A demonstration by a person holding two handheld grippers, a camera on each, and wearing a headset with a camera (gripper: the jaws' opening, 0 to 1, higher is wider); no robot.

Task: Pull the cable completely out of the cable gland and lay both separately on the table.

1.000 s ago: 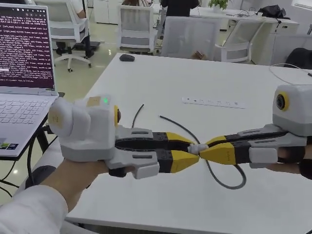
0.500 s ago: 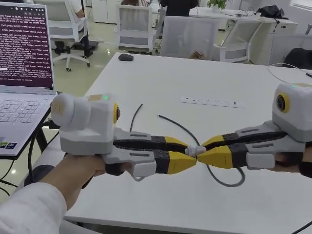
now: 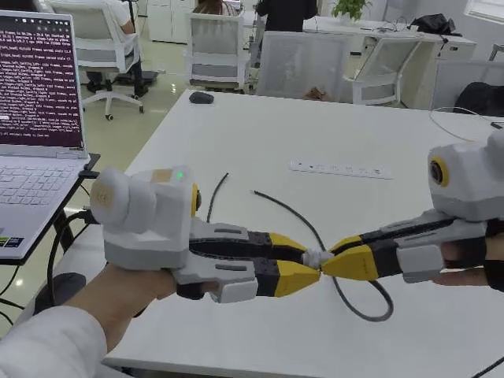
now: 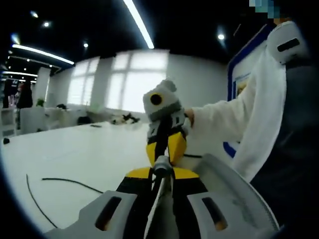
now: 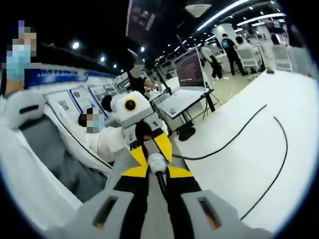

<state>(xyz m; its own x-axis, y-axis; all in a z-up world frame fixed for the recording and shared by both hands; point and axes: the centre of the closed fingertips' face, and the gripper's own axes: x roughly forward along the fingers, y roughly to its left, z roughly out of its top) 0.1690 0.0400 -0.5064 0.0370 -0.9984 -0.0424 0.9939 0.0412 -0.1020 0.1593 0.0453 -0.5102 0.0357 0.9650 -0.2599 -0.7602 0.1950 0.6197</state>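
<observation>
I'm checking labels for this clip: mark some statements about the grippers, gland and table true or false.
1. The left gripper and right gripper meet tip to tip at the white cable gland. True.
2. The cable gland lies on the table. False: it is held above it.
3. The grey cable is fully out of the gland. False: it reaches the gland.
4. The laptop is open. True.
5. A power strip lies beyond the grippers. True.
</observation>
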